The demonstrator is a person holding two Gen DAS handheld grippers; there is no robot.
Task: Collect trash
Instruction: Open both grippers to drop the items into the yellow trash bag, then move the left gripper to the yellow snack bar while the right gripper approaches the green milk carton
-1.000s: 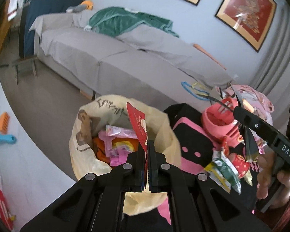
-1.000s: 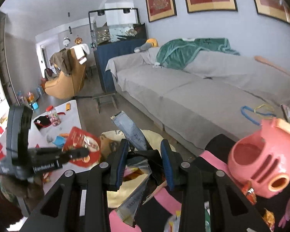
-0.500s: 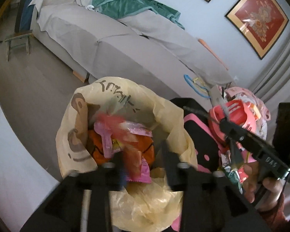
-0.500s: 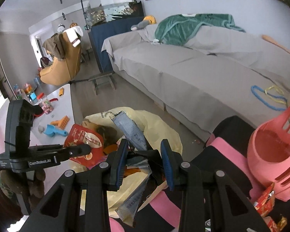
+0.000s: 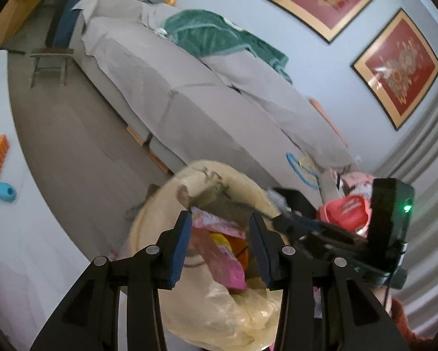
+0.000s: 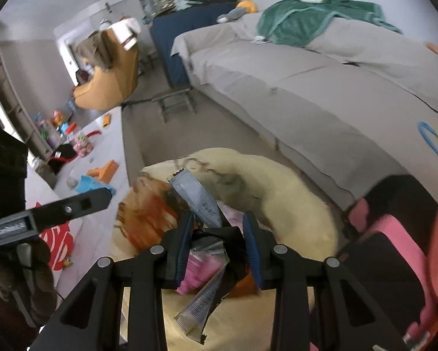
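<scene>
The yellow trash bag (image 6: 292,204) is taken as the landmark. Its open mouth lies directly below both pairs of tongs, and pink and orange packets (image 5: 224,251) are seen already inside it.

The right tongs (image 6: 219,242) are held over the mouth, just inside its near rim. A bundle of wrappers (image 6: 207,251), grey and silvery with a black piece among them, is seen between their fingers (image 6: 183,245). The fingers stand a little apart, pressed against the bundle on each side, so the bundle is judged to be gripped. The long axis of the bundle runs from the far side of the bag toward the near rim: one grey end (image 6: 195,196) sticks up and away over the bag's middle, the other end hangs down toward the near wall of the bag.

The left tongs (image 5: 219,245) are held above the same mouth, toward its desk side, with their fingers wide apart and nothing between them.

The coming move is judged to turn on one relation: the bundle is already above the mouth, so only a parting of the right tongs is called for, the drop being straight down. The upper end of the long wrapper may catch on the far rim.

A white desk (image 6: 107,146) with toys stands just beside the bag, and a grey sofa (image 6: 321,82) lies beyond it.
</scene>
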